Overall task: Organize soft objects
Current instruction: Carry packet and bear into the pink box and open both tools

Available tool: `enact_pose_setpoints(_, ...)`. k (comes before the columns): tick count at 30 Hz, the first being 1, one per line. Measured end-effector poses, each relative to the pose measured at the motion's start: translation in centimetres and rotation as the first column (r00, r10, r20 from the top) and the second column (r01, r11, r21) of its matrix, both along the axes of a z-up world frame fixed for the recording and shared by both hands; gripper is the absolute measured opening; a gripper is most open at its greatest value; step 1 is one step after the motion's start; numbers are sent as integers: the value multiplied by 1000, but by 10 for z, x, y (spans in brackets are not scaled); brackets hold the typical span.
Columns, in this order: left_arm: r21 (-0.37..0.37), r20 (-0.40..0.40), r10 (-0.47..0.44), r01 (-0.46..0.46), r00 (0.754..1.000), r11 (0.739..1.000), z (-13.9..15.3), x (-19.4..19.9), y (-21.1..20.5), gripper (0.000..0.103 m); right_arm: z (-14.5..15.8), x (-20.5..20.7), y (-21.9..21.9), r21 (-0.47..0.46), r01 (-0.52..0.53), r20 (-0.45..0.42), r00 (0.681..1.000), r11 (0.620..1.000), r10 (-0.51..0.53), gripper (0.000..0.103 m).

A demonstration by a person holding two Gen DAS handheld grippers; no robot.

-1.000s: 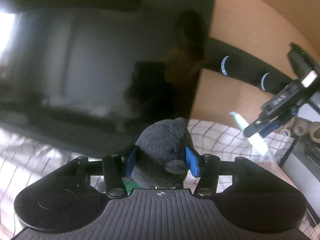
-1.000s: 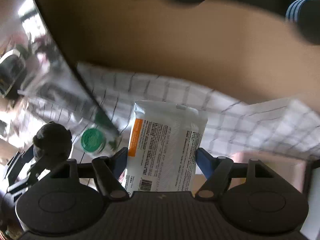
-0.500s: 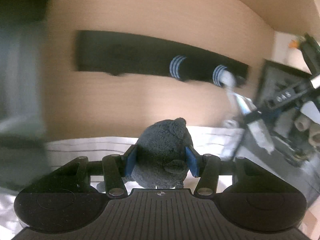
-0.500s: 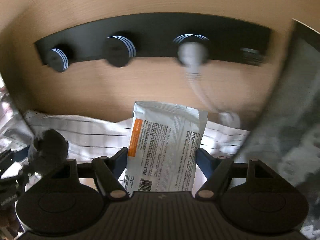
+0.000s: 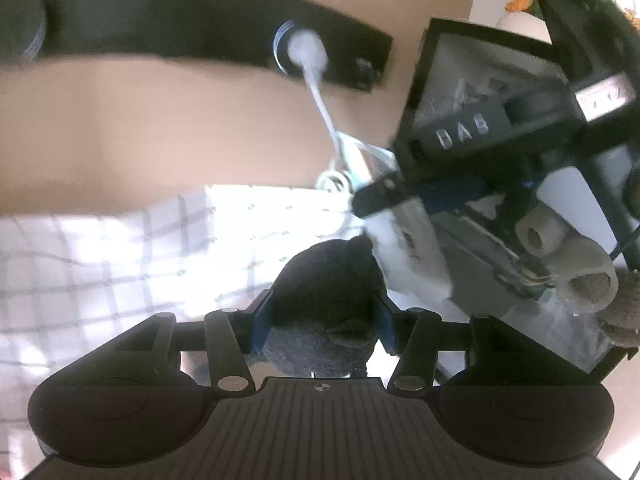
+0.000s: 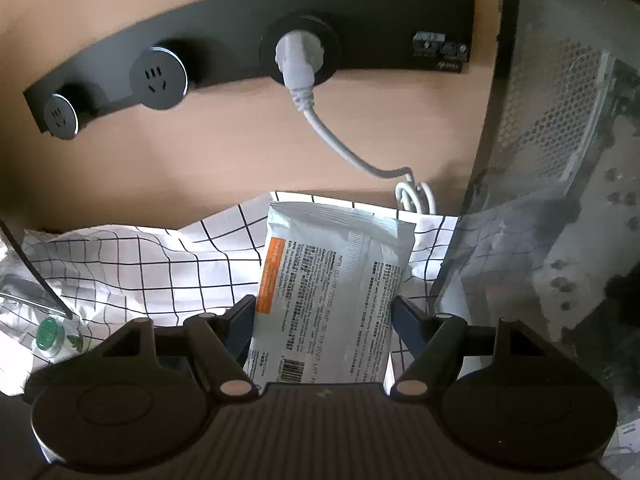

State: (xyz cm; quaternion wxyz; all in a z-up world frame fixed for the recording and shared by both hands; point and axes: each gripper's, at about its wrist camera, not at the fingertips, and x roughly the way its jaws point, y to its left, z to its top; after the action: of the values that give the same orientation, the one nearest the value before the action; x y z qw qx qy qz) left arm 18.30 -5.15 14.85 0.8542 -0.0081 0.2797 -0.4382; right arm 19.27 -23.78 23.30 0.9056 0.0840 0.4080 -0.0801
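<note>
My left gripper (image 5: 322,316) is shut on a dark grey plush toy (image 5: 326,292) and holds it above the white checked cloth (image 5: 120,264). My right gripper (image 6: 324,316) is shut on a white soft pack with an orange label (image 6: 336,280), held upright over the checked cloth (image 6: 160,264). In the left wrist view the right gripper (image 5: 404,196) shows at the right with the white pack (image 5: 412,256) hanging from it, just above and right of the plush. Both face the wooden wall.
A black socket strip (image 6: 248,36) on the wall has a white plug and cable (image 6: 304,76). A black mesh rack (image 6: 560,120) stands at the right. Cardboard tubes (image 5: 560,256) lie on its shelf. A green-capped bottle (image 6: 50,334) lies on the cloth at left.
Both grippers have swung right, away from the dark screen, toward the socket strip and the black rack. Each still holds its object. The right gripper is now closer in the left view.
</note>
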Motion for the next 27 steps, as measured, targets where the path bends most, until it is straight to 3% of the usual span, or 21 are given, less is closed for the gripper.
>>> enact_pose_setpoints(2, 10, -68, -22, 22, 997, 1000, -21, 5, -9, 60, -9, 4, 3, -1, 5, -7, 1000, 1000, -5, 73)
enact_pose_setpoints(4, 103, -124, 18, -5, 992, 995, -38, 8, -17, 53, -18, 7, 1, 6, 10, -25, 1000, 1000, -10, 73)
enact_pose_setpoints(7, 113, -38, 76, -71, 996, 991, -42, 0, -13, 53, -37, 14, -2, 11, 16, -63, 998, 1000, -15, 74)
enact_pose_setpoints(12, 63, -50, 127, -124, 991, 990, -26, -9, 21, 53, -77, 25, -8, 24, 0, -125, 992, 1000, 3, 77)
enact_pose_setpoints(16, 40, -42, 195, -193, 980, 980, -20, -32, 66, 53, -80, 12, -6, 26, -8, -66, 998, 1000, 9, 82)
enact_pose_setpoints(19, 59, -33, 284, -282, 958, 958, -24, -49, 106, 53, -69, -9, -3, 56, -31, 12, 999, 998, 30, 84)
enact_pose_setpoints(21, 80, -35, 372, -368, 928, 926, -33, -58, 140, 53, -62, -22, 3, 40, -43, 45, 998, 998, 41, 85)
enact_pose_setpoints(24, 97, -60, 530, -523, 846, 847, -48, -66, 195, 53, -63, -45, 20, -3, -91, 76, 993, 996, 91, 85)
enact_pose_setpoints(27, 117, -108, 688, -678, 717, 725, -56, -72, 251, 53, -74, -71, 44, -47, -149, 91, 984, 988, 153, 86)
